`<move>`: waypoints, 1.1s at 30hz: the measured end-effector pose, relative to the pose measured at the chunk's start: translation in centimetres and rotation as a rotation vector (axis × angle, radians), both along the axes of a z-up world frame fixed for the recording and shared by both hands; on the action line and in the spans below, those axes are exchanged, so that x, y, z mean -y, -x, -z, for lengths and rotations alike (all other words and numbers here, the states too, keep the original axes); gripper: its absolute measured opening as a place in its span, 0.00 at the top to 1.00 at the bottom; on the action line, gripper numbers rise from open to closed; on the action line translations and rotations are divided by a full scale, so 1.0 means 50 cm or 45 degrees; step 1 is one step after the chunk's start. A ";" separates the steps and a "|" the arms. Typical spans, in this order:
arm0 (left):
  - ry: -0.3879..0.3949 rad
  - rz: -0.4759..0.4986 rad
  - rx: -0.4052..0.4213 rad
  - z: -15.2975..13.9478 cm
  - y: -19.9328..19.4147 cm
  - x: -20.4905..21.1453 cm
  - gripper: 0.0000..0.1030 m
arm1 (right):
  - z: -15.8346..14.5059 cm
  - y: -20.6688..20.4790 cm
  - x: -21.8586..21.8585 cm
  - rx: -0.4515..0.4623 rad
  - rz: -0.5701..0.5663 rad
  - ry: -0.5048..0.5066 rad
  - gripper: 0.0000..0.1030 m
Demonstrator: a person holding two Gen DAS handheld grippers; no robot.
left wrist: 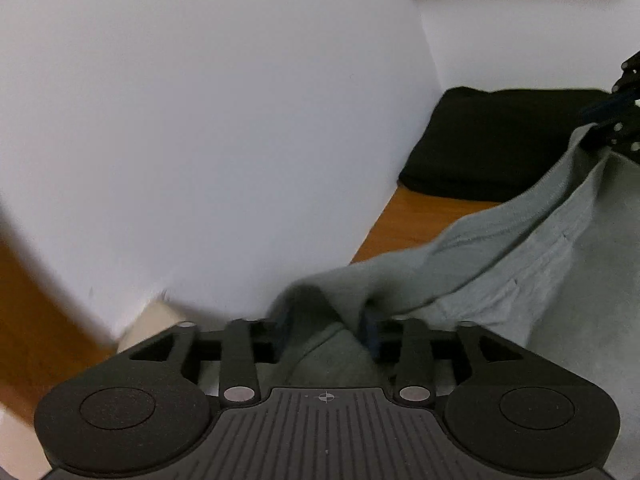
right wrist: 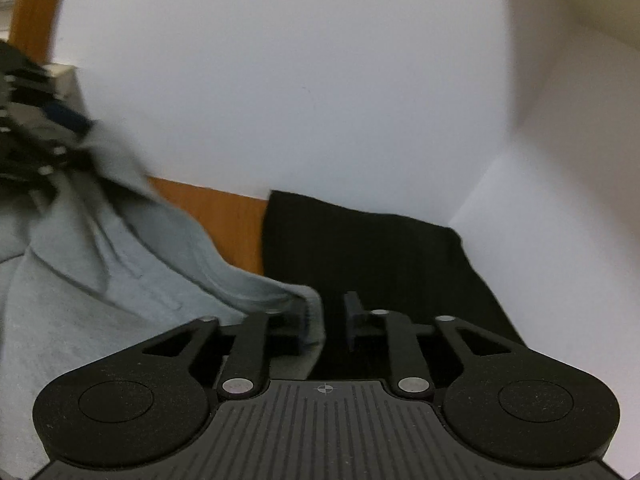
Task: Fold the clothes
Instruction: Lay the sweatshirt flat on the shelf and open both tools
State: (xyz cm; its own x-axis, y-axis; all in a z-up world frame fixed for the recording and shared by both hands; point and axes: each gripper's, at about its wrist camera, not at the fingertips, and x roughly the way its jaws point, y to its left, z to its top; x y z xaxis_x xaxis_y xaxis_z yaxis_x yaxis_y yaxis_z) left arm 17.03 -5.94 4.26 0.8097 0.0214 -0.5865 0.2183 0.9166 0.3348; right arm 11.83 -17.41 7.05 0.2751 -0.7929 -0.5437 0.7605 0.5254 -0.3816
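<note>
A grey-green garment [left wrist: 520,248] hangs stretched between my two grippers above a wooden table [left wrist: 424,216]. My left gripper [left wrist: 326,328] has grey cloth bunched between its fingers and grips one edge. In the right wrist view the garment [right wrist: 100,280] runs left from my right gripper [right wrist: 326,320], whose jaws stand apart, with the cloth's corner hooked over the left finger [right wrist: 302,320]. The right gripper also shows in the left wrist view [left wrist: 616,124], and the left gripper in the right wrist view [right wrist: 36,136], each at a top edge of the cloth.
A folded black garment [left wrist: 492,144] lies on the table against the white wall [left wrist: 200,120]; it also shows in the right wrist view [right wrist: 380,256]. The wall corner [right wrist: 472,208] is close behind it. Bare wood table [right wrist: 224,220] lies between the two garments.
</note>
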 end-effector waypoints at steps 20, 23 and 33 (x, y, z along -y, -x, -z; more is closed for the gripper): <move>0.514 0.203 -0.038 -0.008 0.272 -0.063 0.34 | -0.012 0.161 -0.179 0.137 -0.033 -0.037 0.37; 0.536 0.280 -0.061 0.001 0.283 -0.019 0.33 | -0.024 0.190 -0.204 0.278 -0.004 -0.107 0.32; 0.561 0.485 -0.111 0.013 0.363 0.076 0.24 | 0.002 0.252 -0.365 0.199 0.048 -0.122 0.23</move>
